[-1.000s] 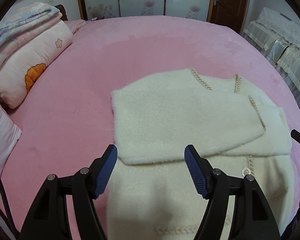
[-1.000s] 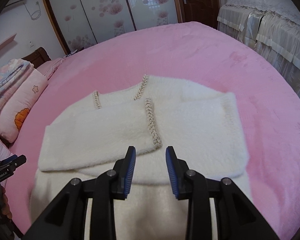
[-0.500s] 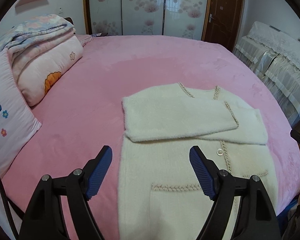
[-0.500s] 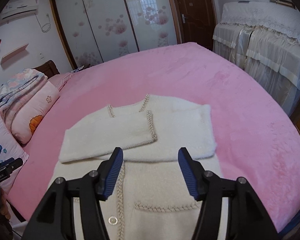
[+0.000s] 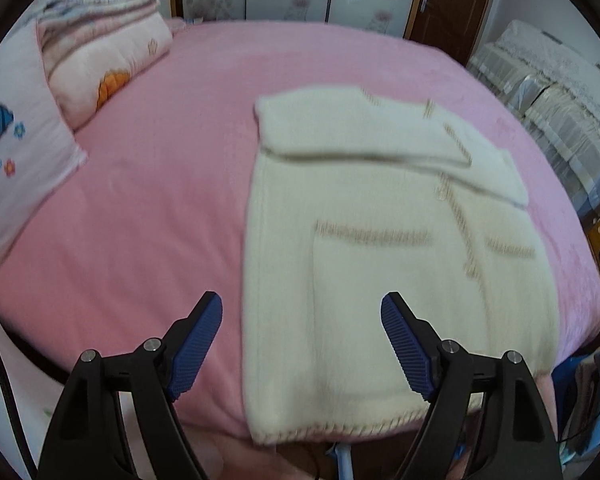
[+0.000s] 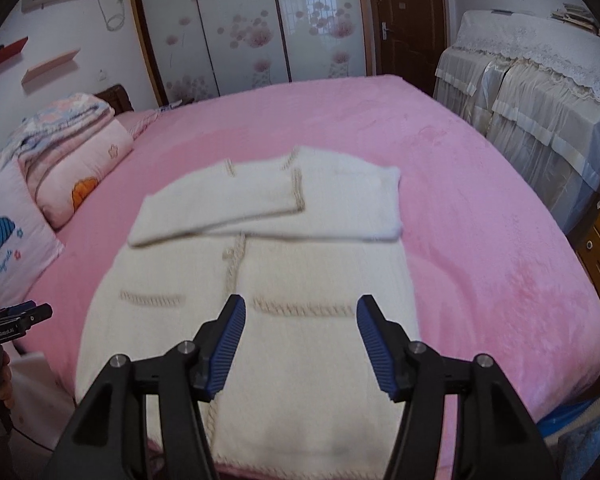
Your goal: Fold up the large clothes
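Slippage of the folded sleeves (image 6: 260, 204) at twelve o'clock is risked if the fluffy cream knitted cardigan (image 5: 384, 264) is dragged across the pink plush bedspread (image 5: 148, 208) by its hem (image 5: 340, 432), since both the left gripper (image 5: 302, 344) and right gripper (image 6: 302, 344) are held wide apart and empty.

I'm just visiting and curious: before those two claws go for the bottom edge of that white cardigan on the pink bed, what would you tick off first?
1. Left gripper open and holding nothing: ok.
2. Right gripper open and holding nothing: ok.
3. Both sleeves folded across the chest of the cardigan: ok.
4. Body of the cardigan lying flat, no bunching: ok, though the pictures are blurred.
5. Hem within reach at the near edge of the bed: ok.
6. Hem corners straight and unfolded: cannot tell, partly hidden behind the fingers.
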Demonstrator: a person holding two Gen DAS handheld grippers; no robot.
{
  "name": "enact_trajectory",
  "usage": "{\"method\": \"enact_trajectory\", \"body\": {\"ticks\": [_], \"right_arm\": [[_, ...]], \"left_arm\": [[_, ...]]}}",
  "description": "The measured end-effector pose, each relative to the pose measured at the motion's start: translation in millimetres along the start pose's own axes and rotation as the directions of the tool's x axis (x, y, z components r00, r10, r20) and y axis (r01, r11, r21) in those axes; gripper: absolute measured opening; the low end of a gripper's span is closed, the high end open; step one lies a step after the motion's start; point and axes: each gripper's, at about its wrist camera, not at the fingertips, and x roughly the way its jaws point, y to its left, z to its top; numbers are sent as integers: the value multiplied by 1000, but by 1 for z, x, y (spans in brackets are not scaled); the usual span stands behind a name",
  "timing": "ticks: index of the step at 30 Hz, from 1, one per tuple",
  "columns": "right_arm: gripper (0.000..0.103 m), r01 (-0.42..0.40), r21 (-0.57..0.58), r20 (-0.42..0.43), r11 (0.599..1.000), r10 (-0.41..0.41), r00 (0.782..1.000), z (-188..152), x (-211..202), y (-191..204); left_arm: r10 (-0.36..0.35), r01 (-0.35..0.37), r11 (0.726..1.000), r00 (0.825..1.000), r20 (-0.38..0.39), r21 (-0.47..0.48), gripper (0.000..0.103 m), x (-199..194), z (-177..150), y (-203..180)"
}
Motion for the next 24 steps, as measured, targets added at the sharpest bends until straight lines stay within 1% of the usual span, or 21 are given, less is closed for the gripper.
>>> {"method": "enact_trajectory", "body": {"ticks": [1,2,3,4,5,6,7,8,9,11,12,14,15,16,17,18,19,20,21,22,24], "right_arm": [[58,0,-1,-25,1000,0,1000,-9,3,-4],[58,-8,7,-67,1000,8,998,-27,9,-14],[58,-9,12,-88,1000,10,996,-37,14,-20],[58,-9,12,-88,1000,10,996,-37,14,-20],[58,-7,35,-129,999,11,992,-55,23,-32],[58,-9,44,-151,999,15,988,-65,28,-38],[58,-9,44,-151,999,15,988,-65,28,-38],[58,5,41,-185,999,2,983,-83,38,-46],[58,15,33,-204,999,-8,979,-91,44,-50],[58,35,4,-251,999,-33,967,-103,54,-56],[58,35,4,-251,999,-33,967,-103,54,-56],[58,79,-20,-290,997,-82,953,-115,67,-72],[58,79,-20,-290,997,-82,953,-115,67,-72],[58,76,17,-325,997,-67,943,-122,74,-86],[58,76,17,-325,997,-67,943,-122,74,-86],[58,71,37,-351,997,-53,935,-125,79,-92],[58,38,78,-387,996,-4,922,-133,87,-100],[58,12,98,-389,995,27,921,-136,90,-103],[58,-1,103,-386,995,41,922,-138,91,-104],[59,-13,104,-383,995,52,922,-140,92,-104],[60,-46,107,-390,993,85,917,-142,94,-104]], "left_arm": [[1,-1,1000,1000,-27,-4,81,8,-9,2],[0,-1,1000,999,-53,-8,81,17,-20,4],[2,-2,1000,998,-66,-5,81,24,-28,6],[15,-15,1000,997,-77,2,80,32,-38,9],[27,-27,1000,996,-87,8,80,40,-45,10],[38,-37,999,995,-96,12,80,46,-50,11],[45,-44,999,993,-114,10,80,53,-56,13],[36,-35,999,991,-129,8,80,60,-59,14],[35,-33,999,989,-141,18,80,65,-62,17],[78,-72,996,985,-153,42,80,72,-67,20],[89,-82,996,983,-159,47,81,75,-68,23],[89,-86,996,981,-174,27,81,80,-72,29],[73,-73,997,980,-186,8,81,82,-74,32],[66,-67,998,979,-191,0,81,82,-75,34],[64,-65,998,979,-192,-1,81,83,-76,35],[66,-66,998,979,-191,8,81,82,-77,34],[72,-68,997,979,-191,24,82,84,-77,33],[75,-69,997,978,-195,38,85,85,-79,31],[75,-67,997,977,-200,45,88,88,-78,31],[74,-65,997,976,-207,51,89,90,-81,29],[70,-60,997,973,-220,52,96,96,-85,29]]}}
